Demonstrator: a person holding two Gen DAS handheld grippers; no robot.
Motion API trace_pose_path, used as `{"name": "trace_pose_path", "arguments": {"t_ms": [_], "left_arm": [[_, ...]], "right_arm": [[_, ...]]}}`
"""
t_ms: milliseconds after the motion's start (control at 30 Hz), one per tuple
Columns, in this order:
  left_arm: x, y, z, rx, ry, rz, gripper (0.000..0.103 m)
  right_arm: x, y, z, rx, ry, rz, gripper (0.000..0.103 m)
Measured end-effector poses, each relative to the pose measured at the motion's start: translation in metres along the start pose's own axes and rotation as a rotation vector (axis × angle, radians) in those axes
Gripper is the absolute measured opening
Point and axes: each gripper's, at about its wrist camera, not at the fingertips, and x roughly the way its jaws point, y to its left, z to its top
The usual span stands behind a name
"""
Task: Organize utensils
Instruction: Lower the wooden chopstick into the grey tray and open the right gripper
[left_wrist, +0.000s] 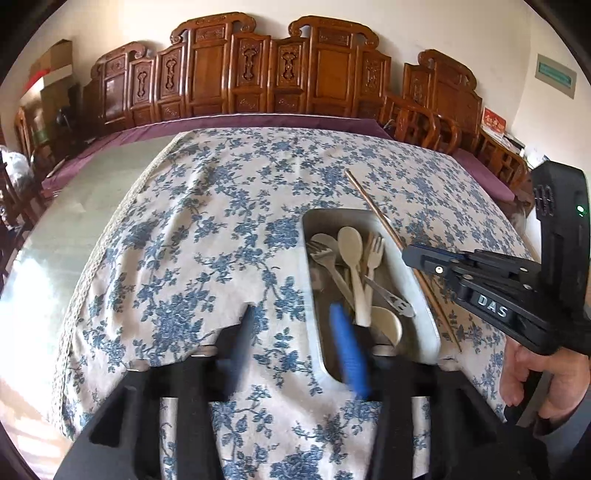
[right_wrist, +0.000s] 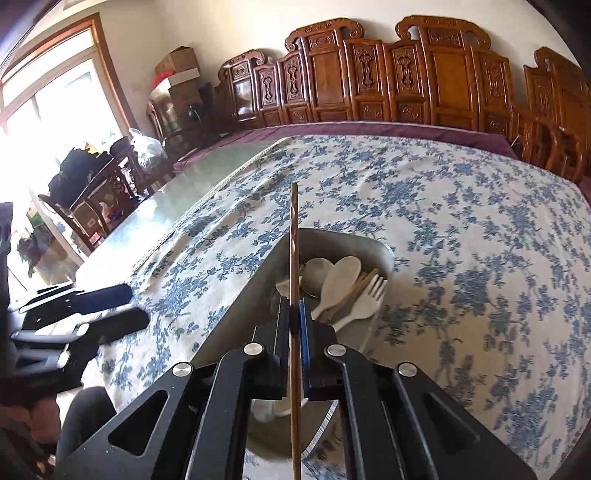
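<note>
A grey tray (left_wrist: 419, 295) on the blue-flowered tablecloth holds several utensils: cream spoons (left_wrist: 351, 243), forks (left_wrist: 373, 251) and a metal utensil (left_wrist: 391, 297). My left gripper (left_wrist: 295, 325) is open and empty, its blue-padded right finger over the tray's near end. My right gripper (right_wrist: 293, 310) is shut on a wooden chopstick (right_wrist: 294, 236), held over the tray (right_wrist: 255, 273). In the left wrist view the right gripper (left_wrist: 406, 254) and chopstick (left_wrist: 373, 206) are beside the tray's right rim.
The tablecloth (left_wrist: 207, 229) covers most of a glass-topped table (left_wrist: 74, 221). Carved wooden chairs (left_wrist: 277, 70) line the far wall. The left gripper (right_wrist: 136, 306) shows at the left of the right wrist view. A hand (left_wrist: 532, 380) grips the right tool.
</note>
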Motion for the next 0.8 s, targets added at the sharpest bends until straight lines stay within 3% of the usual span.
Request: {"name": "trace_pose_path", "arguments": {"t_ms": [167, 300, 800], "left_arm": [[0.001, 0.009, -0.002, -0.003, -0.004, 0.007, 0.067], [0.001, 0.013, -0.003, -0.001, -0.005, 0.013, 0.071], [0.004, 0.019, -0.004, -0.008, -0.002, 0.02, 0.071]], "right_arm": [[0.021, 0.001, 0.006, 0.04, 0.015, -0.004, 0.006], [0.034, 0.002, 0.007, 0.042, 0.026, -0.029, 0.006], [0.057, 0.004, -0.008, 0.019, 0.099, -0.091, 0.007]]}}
